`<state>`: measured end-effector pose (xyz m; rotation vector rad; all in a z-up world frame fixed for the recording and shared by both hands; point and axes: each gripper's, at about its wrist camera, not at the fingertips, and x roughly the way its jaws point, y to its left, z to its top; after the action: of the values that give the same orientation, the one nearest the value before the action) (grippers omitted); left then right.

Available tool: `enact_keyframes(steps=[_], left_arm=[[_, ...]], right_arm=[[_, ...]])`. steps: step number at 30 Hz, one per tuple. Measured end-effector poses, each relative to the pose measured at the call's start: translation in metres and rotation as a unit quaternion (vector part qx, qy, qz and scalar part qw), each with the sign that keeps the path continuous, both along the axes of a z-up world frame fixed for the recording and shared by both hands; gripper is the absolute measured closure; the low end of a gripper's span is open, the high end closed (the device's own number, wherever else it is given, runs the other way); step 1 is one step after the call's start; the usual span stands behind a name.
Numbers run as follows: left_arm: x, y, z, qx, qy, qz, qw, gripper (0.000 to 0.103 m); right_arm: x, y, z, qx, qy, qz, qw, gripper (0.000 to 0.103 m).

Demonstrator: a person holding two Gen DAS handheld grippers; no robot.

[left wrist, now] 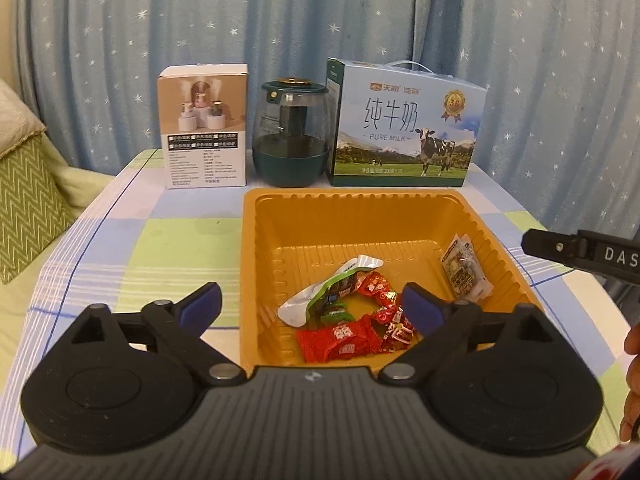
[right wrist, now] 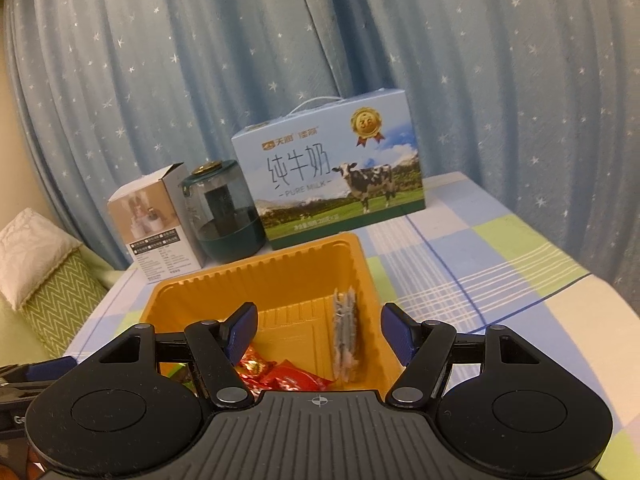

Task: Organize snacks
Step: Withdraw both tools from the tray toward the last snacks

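An orange plastic tray (left wrist: 256,240) sits on the checked tablecloth. Inside it lie several red candy packets (left wrist: 340,340), a green-and-white packet (left wrist: 300,306) and a small brown packet (left wrist: 466,272) leaning on the right wall. My left gripper (left wrist: 310,296) hovers over the tray's near edge, jaws spread wide and empty. My right gripper (right wrist: 318,312) hangs above the tray's near right part, open with nothing between its blue pads. The brown packet (right wrist: 344,332) stands on edge below it, beside the red candies (right wrist: 288,380). One black finger (left wrist: 560,246) of the right gripper shows at the right edge.
Behind the tray stand a white product box (left wrist: 204,128), a dark green glass jar (left wrist: 292,132) and a blue milk carton (left wrist: 404,128), backed by a starred blue curtain. A green cushion (left wrist: 24,200) lies left of the table. A person's hand (left wrist: 632,360) shows at the right edge.
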<state>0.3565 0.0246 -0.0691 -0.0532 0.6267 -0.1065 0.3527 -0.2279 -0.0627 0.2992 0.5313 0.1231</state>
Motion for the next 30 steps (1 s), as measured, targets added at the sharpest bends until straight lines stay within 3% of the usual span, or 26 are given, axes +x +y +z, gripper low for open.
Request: enact_keyframes(steps=[13,21,30], left_arm=[[-0.063,0.001,0.012,-0.024,-0.019,0.007,0.9995,0.000],[-0.108,-0.011,0.007,-0.013,-0.018,-0.003,0.9997,0.000],[-0.143,-0.012,-0.017,-0.019,0.042,-0.013,0.9988,0.000]], right_arm=[[-0.063,-0.027,0.002,-0.014,0.012,-0.014,1.000,0.035],[-0.111,-0.034,-0.003,-0.027,0.023,-0.004,0.999,0.035],[-0.163,-0.025,-0.052,-0.076,0.068,0.064,0.993,0.035]])
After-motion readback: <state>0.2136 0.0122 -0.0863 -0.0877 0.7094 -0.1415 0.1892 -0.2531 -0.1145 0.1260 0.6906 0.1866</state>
